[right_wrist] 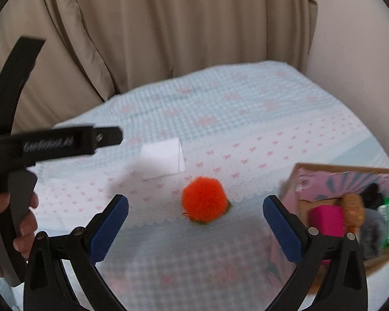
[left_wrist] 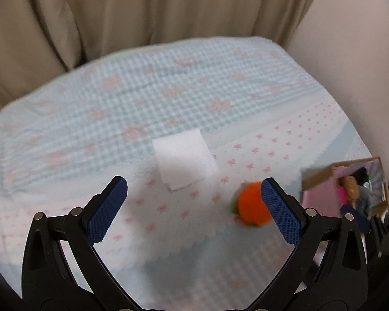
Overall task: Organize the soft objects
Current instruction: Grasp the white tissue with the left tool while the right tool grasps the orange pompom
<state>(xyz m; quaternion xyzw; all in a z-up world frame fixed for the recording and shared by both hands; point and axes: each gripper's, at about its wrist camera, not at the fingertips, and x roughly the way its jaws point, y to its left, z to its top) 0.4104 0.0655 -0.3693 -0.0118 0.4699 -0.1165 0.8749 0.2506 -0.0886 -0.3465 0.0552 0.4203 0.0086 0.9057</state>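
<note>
Left wrist view: the left gripper (left_wrist: 194, 189) hovers over the bedspread (left_wrist: 142, 98), jaws spread wide and empty. A folded white cloth (left_wrist: 184, 159) lies just beyond them; the orange pompom (left_wrist: 251, 204) sits by the right finger.

Right wrist view: the right gripper (right_wrist: 195, 204) is spread and empty, with the pompom (right_wrist: 203, 198) between its fingertips and the box (right_wrist: 350, 207) of soft things at right.

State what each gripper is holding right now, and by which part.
Nothing is held. The left gripper and the right gripper are both open and empty. The orange pom-pom and the white folded cloth lie free on the bedspread.
</note>
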